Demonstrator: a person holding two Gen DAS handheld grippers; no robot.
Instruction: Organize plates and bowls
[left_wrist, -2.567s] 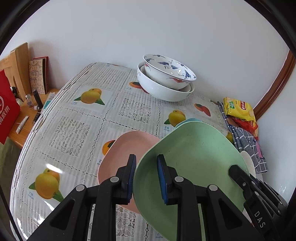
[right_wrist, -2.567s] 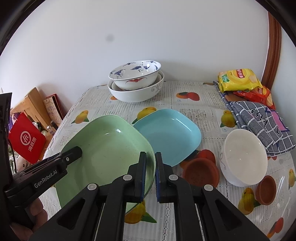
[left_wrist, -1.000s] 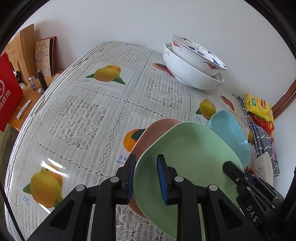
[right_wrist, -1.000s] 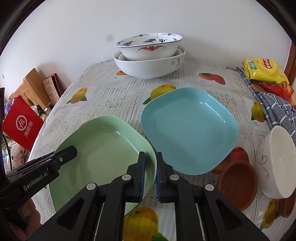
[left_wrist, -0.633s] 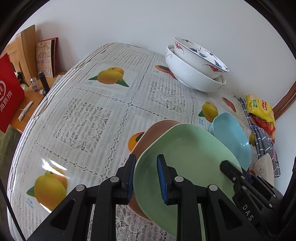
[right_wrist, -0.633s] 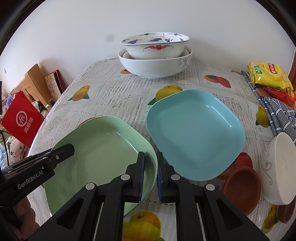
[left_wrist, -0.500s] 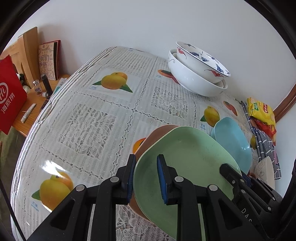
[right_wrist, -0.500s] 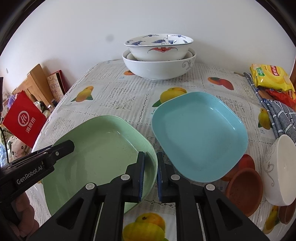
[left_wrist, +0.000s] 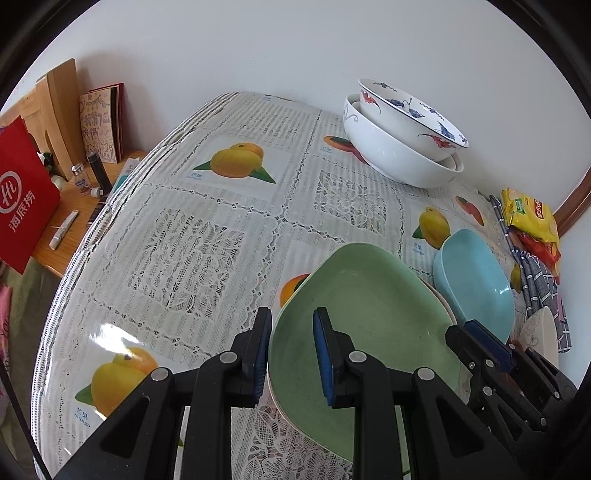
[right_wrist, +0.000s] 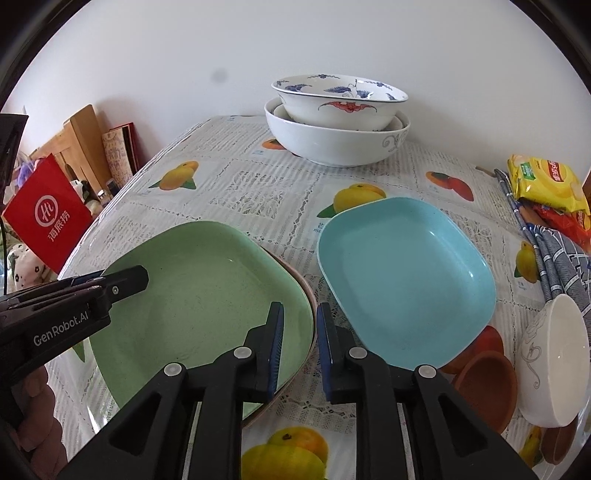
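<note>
A green square plate (left_wrist: 369, 317) (right_wrist: 199, 295) lies nested on a pink plate (right_wrist: 304, 291), of which only a thin rim shows. My left gripper (left_wrist: 291, 347) straddles the green plate's near-left rim with its jaws slightly apart. My right gripper (right_wrist: 299, 334) straddles the plates' right rim, jaws also slightly apart. A blue square plate (right_wrist: 402, 277) (left_wrist: 476, 277) lies to the right on the table. Two stacked white patterned bowls (right_wrist: 338, 122) (left_wrist: 399, 147) stand at the back.
A white bowl (right_wrist: 554, 354) lies tilted at the right beside brown saucers (right_wrist: 484, 384). Snack bags (right_wrist: 546, 184) and a checked cloth (right_wrist: 565, 258) lie at the far right. A red bag (left_wrist: 22, 192) and a side table stand left of the table edge.
The green plate has come down onto the pink plate and now covers it. Both grippers' jaws have opened a little around its rim.
</note>
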